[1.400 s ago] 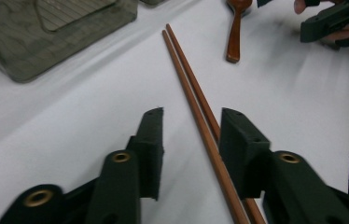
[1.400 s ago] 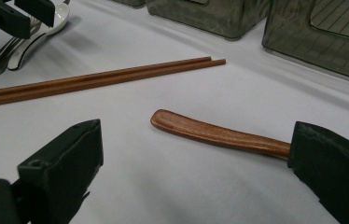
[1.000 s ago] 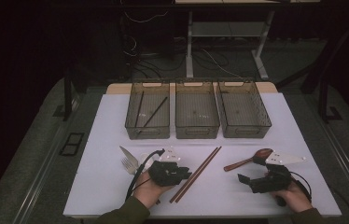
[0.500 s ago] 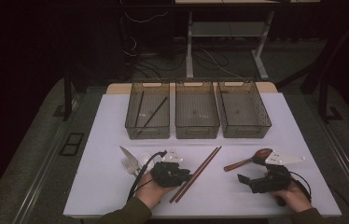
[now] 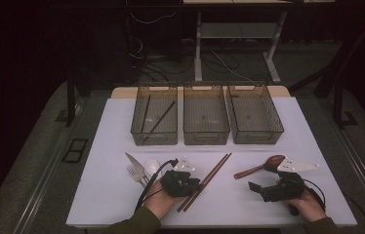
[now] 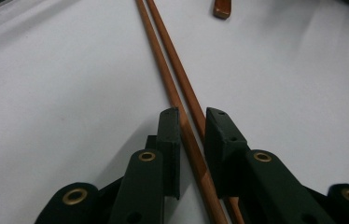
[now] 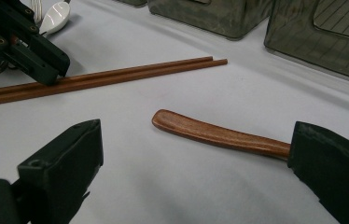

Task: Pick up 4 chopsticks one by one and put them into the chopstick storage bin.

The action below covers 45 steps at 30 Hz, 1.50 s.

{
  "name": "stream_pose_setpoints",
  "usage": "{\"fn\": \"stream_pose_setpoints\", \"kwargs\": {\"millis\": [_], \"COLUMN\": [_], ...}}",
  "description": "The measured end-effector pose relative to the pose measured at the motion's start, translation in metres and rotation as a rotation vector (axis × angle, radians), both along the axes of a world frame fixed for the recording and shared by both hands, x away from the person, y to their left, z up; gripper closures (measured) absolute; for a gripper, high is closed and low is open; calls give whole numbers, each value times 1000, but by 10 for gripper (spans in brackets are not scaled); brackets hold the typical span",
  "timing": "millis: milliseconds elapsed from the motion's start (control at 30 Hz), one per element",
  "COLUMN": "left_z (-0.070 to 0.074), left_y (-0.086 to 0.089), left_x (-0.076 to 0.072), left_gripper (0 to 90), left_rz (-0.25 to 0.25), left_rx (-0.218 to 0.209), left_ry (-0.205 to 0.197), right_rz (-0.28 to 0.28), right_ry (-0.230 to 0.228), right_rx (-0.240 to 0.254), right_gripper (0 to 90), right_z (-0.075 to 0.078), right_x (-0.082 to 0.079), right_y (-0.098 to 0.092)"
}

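A pair of brown wooden chopsticks (image 5: 211, 174) lies side by side on the white table (image 5: 112, 195). My left gripper (image 5: 194, 186) lies low at their near end. In the left gripper view its jaws (image 6: 192, 114) are shut on the chopsticks (image 6: 170, 65), one pad against each side. From the right gripper view the left gripper (image 7: 58, 70) rests on the chopsticks (image 7: 126, 74). A wooden spoon (image 5: 261, 167) lies to the right. My right gripper (image 5: 257, 190) is open, and the spoon's handle (image 7: 210, 133) lies untouched on the table between its wide jaws (image 7: 196, 130).
Three see-through brown bins (image 5: 154, 141) (image 5: 206, 141) (image 5: 256, 140) stand in a row at the back; the left one holds two dark chopsticks (image 5: 158, 117). A knife (image 5: 134, 161), a fork (image 5: 135, 173) and a white spoon (image 5: 152, 166) lie left of my left hand.
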State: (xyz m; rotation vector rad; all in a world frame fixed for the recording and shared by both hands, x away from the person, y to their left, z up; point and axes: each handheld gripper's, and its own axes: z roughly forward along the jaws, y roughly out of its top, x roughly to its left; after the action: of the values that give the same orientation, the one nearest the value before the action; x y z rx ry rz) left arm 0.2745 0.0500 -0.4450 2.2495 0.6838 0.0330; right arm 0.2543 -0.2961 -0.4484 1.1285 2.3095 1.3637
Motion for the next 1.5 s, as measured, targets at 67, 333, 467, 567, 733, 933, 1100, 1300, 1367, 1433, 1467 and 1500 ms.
{"fn": "stream_pose_setpoints", "kwargs": {"millis": [67,333,467,567,733,933,1100,1300,1367,1433,1467,1500], "left_z": [-1,0,0,0,0,0,-1,-1,-1,-1,-1,-1], "left_y": [0,0,1,1,1,1,1,1,1,0,0,-1], "left_x": [0,0,0,1,0,0,1,1,0,-1,-1,-2], "left_gripper": [747,747,744,740,730,729,726,728,732,749,760,765], "left_rz": [-1,8,14,22,23,31,35,35,38,40,40,38], "left_rx": [5,26,44,50,59,47,35,30,36,49,55,63], "left_ry": [-3,-24,-36,-42,-53,-38,-25,-18,-25,-40,-46,-53], "right_rz": [0,-2,-2,-2,-2,-2,-2,-1,-1,-1,0,1], "right_ry": [0,-1,0,-2,-1,-1,-1,-1,-1,-2,-3,-4], "right_rx": [0,1,1,1,1,1,1,1,1,1,0,0], "right_gripper": [29,29,29,29,29,29,29,29,29,29,29,29], "right_z": [0,0,0,0,1,1,0,1,1,0,0,0], "right_x": [0,0,0,0,0,0,0,0,0,0,0,0], "right_y": [0,0,0,0,0,0,0,0,0,0,0,0]}}
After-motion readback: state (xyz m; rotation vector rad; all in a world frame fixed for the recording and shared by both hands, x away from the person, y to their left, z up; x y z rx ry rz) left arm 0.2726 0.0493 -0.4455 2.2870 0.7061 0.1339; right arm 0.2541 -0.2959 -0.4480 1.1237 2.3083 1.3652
